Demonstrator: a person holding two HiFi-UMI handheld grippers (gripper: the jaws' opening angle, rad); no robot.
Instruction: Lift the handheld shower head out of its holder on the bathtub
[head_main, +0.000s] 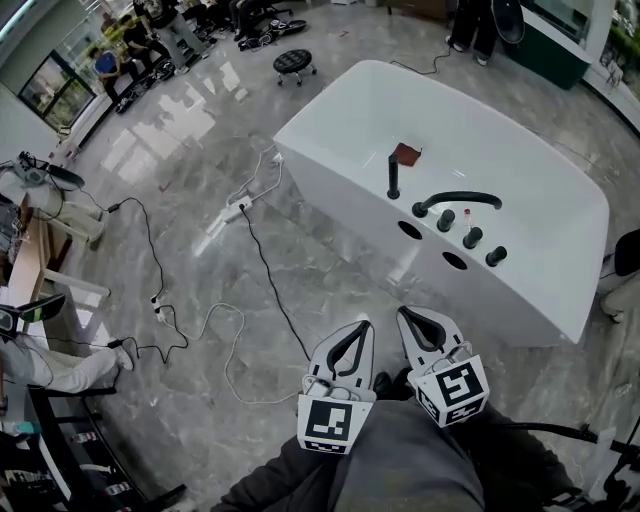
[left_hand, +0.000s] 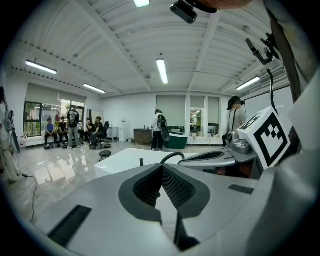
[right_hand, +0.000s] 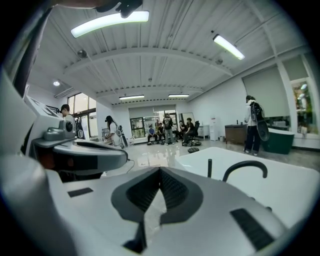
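Observation:
The white bathtub (head_main: 520, 300) stands ahead and to the right on the grey marble floor. On its near deck the handheld shower head (head_main: 393, 178) stands upright as a slim black stick, left of the curved black faucet (head_main: 457, 199) and several black knobs (head_main: 472, 238). My left gripper (head_main: 362, 322) and right gripper (head_main: 405, 312) are side by side close to my body, short of the tub, both shut and empty. In the left gripper view the shower head (left_hand: 141, 161) and faucet (left_hand: 172, 156) show beyond the left gripper (left_hand: 161, 167). The right gripper view shows the shower head (right_hand: 209, 167) past the right gripper (right_hand: 160, 170).
Black and white cables (head_main: 262, 262) and a power strip (head_main: 236, 210) lie on the floor left of the tub. A black stool (head_main: 294, 64) stands farther back. A reddish-brown item (head_main: 407, 154) lies inside the tub. Several people (left_hand: 75, 131) are at the room's far side.

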